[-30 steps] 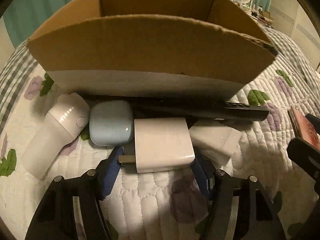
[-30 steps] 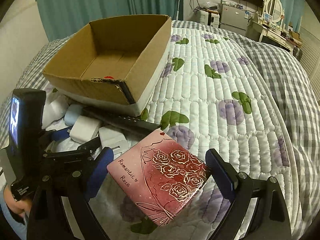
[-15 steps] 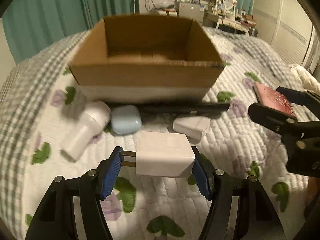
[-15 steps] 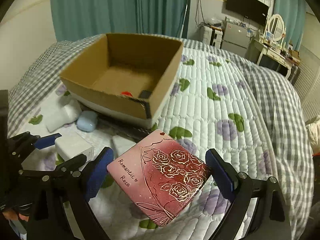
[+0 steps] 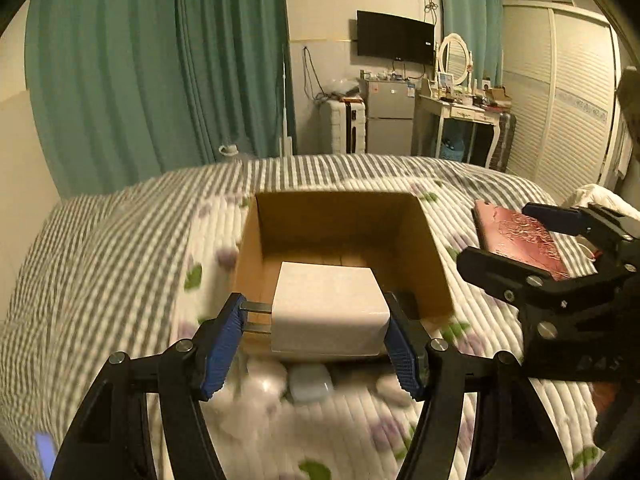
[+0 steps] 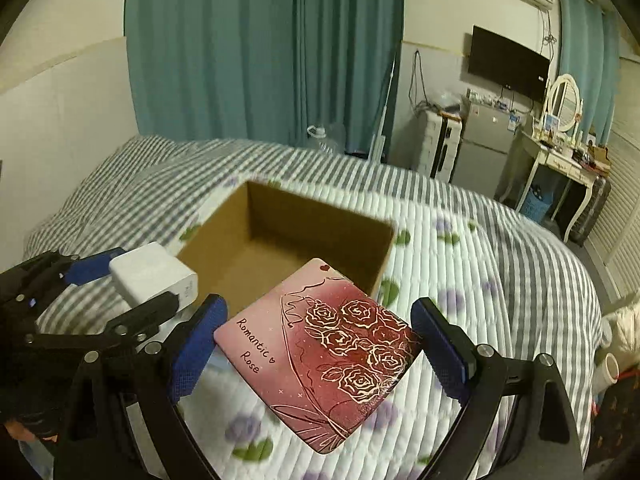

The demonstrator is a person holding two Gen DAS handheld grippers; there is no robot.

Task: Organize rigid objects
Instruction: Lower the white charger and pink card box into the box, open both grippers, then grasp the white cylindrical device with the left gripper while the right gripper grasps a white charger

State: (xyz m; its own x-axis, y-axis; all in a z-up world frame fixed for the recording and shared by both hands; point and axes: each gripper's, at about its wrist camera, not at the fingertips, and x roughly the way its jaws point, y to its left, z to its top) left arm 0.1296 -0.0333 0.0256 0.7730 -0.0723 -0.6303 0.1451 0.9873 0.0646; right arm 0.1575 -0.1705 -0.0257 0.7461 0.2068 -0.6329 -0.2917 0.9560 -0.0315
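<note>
My left gripper [image 5: 316,340] is shut on a white plug charger [image 5: 328,312], held in the air in front of the near wall of the open cardboard box [image 5: 434,264]. The charger also shows in the right wrist view [image 6: 154,276], left of the box [image 6: 384,256]. My right gripper [image 6: 320,344] is shut on a pink box printed with roses and "Romantic Rose" [image 6: 332,348], held above the bed near the cardboard box's near right corner. The pink box also shows in the left wrist view [image 5: 520,240].
On the quilt below the left gripper lie a pale blue case [image 5: 310,384] and blurred white items [image 5: 264,380]. The bed [image 6: 500,280] has a flowered quilt and striped blanket. Teal curtains, a fridge and a dressing table stand beyond.
Both grippers rose from the quilt with their loads. The charger was lifted off the bed and now hangs before the box; the pink box moved up toward the box.
</note>
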